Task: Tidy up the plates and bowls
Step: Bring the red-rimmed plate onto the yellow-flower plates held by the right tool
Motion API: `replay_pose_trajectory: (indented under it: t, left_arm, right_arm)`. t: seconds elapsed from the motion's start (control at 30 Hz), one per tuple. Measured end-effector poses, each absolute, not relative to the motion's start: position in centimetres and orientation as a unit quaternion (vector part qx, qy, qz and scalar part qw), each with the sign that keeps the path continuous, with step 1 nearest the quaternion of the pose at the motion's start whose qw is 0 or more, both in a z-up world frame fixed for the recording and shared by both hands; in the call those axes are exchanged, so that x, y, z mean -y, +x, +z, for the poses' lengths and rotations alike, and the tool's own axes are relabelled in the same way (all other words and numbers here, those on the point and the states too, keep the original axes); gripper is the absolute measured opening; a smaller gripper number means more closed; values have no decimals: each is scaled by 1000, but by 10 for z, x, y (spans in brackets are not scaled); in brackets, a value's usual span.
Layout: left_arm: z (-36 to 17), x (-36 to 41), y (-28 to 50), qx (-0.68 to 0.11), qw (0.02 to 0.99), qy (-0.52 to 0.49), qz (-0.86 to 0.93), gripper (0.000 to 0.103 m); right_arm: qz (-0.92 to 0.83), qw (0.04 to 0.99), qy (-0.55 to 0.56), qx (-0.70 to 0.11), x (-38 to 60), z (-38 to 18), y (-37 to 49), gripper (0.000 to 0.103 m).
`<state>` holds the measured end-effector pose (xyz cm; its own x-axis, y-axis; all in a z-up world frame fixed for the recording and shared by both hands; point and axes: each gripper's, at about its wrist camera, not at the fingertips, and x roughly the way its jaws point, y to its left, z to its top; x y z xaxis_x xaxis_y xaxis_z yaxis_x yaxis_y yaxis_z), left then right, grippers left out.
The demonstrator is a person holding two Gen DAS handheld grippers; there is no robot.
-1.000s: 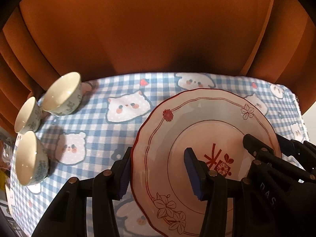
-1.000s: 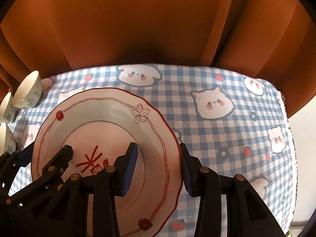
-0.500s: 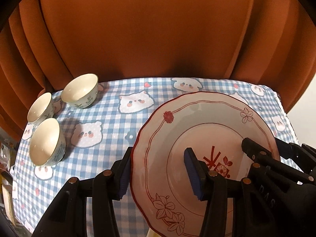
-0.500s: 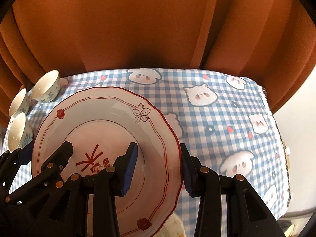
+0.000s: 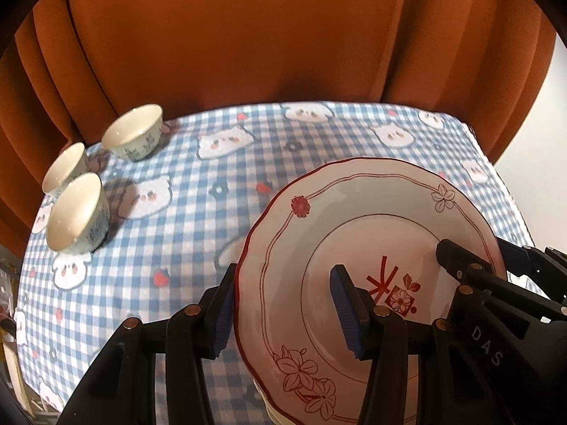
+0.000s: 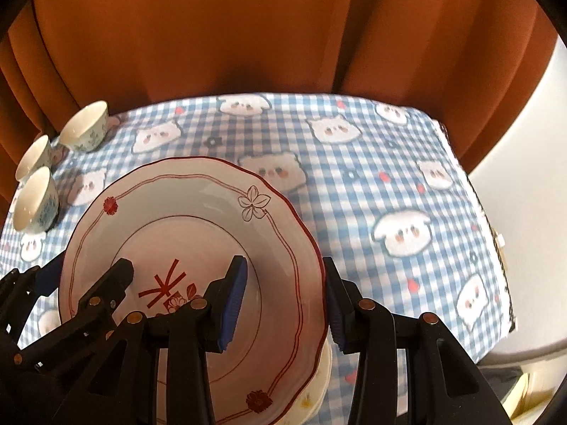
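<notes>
A white plate [image 5: 372, 248] with a red rim line and flower prints is held above a table under a blue checked cloth [image 5: 198, 233] printed with animal faces. In the left wrist view the plate fills the lower right of the frame. Its left edge is pinched by the left gripper [image 5: 283, 308]: one blue pad is pressed on the plate's face, the other is set behind the rim. The right gripper [image 6: 283, 301] is clamped on the opposite edge in the same way, as seen at lower centre of the right wrist view, where the plate sits at lower left. Under the plate's lower edge a pale rim of another dish [image 6: 320, 382] is partly seen. Three small white bowls [image 5: 78, 210] with dark patterns are grouped at the left of the frame, upright, well apart from the plate. An orange curtain [image 5: 248, 35] is hung behind the table.
</notes>
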<state>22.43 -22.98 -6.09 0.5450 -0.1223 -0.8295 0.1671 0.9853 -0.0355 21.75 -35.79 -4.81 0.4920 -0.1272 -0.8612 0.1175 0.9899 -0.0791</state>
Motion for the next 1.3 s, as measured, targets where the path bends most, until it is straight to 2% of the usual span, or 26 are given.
replay_pose_trajectory:
  t: [0.83, 1.3]
  left_arm:
    - [-119, 256, 196, -535, 840, 41, -78, 52]
    - [-127, 274, 191, -511, 852, 104, -54, 52]
  right_arm:
    - [-58, 824, 5, -564, 384, -112, 188, 45]
    - [-59, 817, 33, -573, 397, -130, 189, 45]
